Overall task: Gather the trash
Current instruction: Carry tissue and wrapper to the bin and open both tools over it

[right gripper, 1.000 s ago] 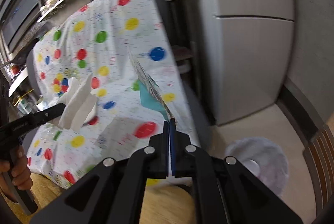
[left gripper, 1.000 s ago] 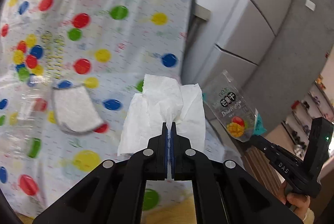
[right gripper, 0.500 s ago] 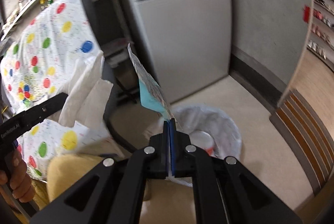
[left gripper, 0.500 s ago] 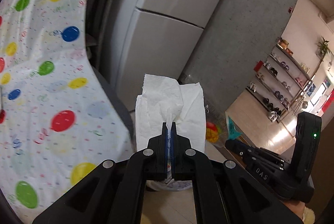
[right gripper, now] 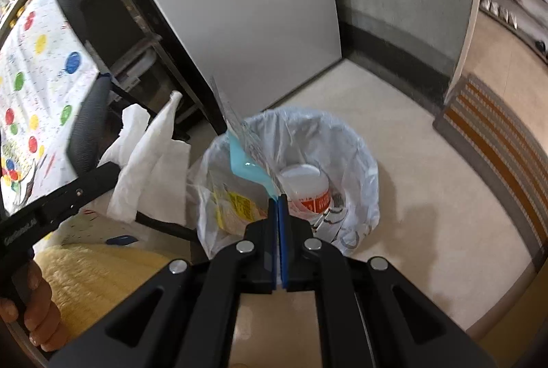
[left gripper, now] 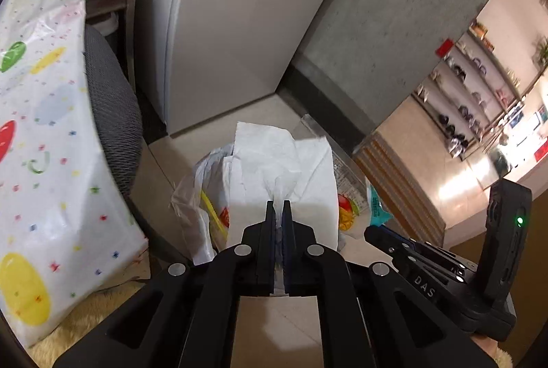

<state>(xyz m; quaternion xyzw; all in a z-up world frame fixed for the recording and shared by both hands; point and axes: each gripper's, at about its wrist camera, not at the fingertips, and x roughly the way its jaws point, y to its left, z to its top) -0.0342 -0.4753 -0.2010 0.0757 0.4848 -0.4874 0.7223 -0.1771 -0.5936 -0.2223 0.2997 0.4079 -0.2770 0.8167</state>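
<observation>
My left gripper pinches a crumpled white tissue by its lower edge; its jaws are opening slightly, with the paper still between them. The tissue hangs just above the near left rim of a bin lined with a clear bag. My right gripper is shut on a dried-mango snack wrapper with a teal corner, held over the bin's mouth. In the left wrist view the wrapper shows behind the tissue. A white cup with a red label and a yellow packet lie inside the bin.
A grey fridge stands behind the bin. A dark mesh chair and the balloon-print tablecloth are on the left. A striped mat lies on the pale floor to the right. Shelves line the far right wall.
Both grippers swung away from the table and down towards the floor, carrying tissue and wrapper. The bin now lies right under them. A thin gap has opened between the left fingers.
</observation>
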